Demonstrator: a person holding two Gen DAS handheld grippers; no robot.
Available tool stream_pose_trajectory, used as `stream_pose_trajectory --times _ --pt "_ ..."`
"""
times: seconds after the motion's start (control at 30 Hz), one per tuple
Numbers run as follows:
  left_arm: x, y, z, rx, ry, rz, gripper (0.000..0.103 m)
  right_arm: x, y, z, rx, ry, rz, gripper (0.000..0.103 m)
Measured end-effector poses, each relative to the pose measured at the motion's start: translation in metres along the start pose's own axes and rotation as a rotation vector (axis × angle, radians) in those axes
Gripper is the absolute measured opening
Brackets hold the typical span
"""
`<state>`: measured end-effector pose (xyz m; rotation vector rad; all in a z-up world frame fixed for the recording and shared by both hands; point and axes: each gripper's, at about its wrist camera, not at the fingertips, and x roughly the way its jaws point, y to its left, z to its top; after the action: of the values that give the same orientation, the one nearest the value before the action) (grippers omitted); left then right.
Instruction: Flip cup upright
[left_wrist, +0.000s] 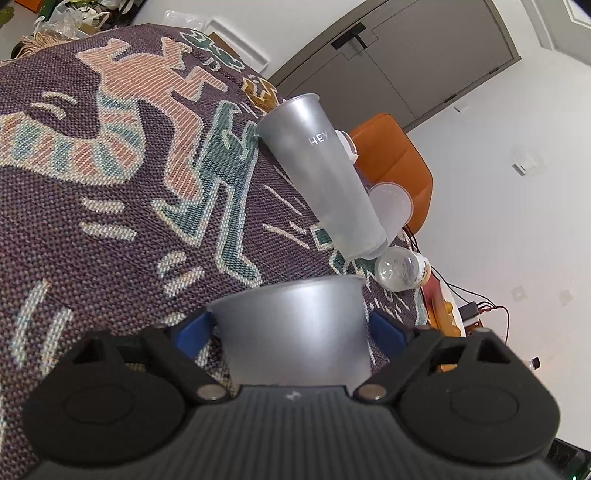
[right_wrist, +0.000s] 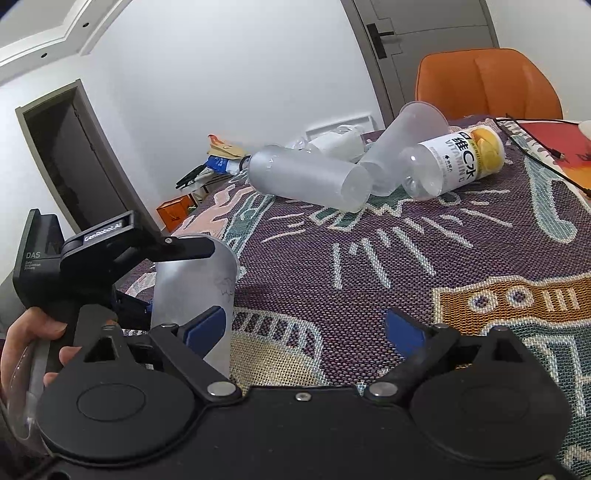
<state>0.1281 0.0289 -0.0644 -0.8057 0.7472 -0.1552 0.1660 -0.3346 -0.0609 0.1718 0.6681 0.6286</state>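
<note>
Clenched between the left gripper's (left_wrist: 291, 326) blue pads, the frosted cup (left_wrist: 291, 332) stands at six o'clock, the right gripper (right_wrist: 306, 328) released beside it; a loose squeeze could tip it.

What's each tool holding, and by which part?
Left tool grips a frosted cup by its side wall, apparently near the lower part. Right tool holds nothing, jaws open.

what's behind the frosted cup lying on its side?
Behind the frosted cup a clearer cup leans tilted, with a vitamin C bottle lying beside it and white items further back. Where the clearer cup's base rests is covered. The left claw holds another cup.
</note>
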Motion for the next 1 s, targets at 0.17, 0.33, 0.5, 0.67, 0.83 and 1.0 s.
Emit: stream_pose_trajectory --times 0.17,0.33,0.5,0.67,0.83,1.0 --pt "-0.002 0.002 0.002 -0.021 0.01 -0.007 0.083 -0.004 -0.002 0.0 0.004 -0.011 -0.001 0.095" --pt "-0.02 -0.007 0.003 0.017 -0.039 -0.025 0.082 -0.009 0.0 0.0 0.005 -0.024 0.007 0.095" --pt "-0.046 -0.026 0.005 0.102 -0.12 -0.03 0.081 -0.014 0.003 0.001 -0.004 -0.044 0.016 0.095" --pt "-0.067 -0.045 0.002 0.204 -0.192 -0.011 0.081 -0.019 0.008 0.002 -0.021 -0.065 0.009 0.095" --pt "-0.084 -0.068 -0.007 0.332 -0.271 0.025 0.08 -0.022 0.014 0.003 -0.052 -0.092 -0.02 0.095" --pt "-0.088 -0.083 -0.016 0.434 -0.3 0.053 0.08 -0.026 0.017 0.002 -0.067 -0.107 -0.022 0.095"
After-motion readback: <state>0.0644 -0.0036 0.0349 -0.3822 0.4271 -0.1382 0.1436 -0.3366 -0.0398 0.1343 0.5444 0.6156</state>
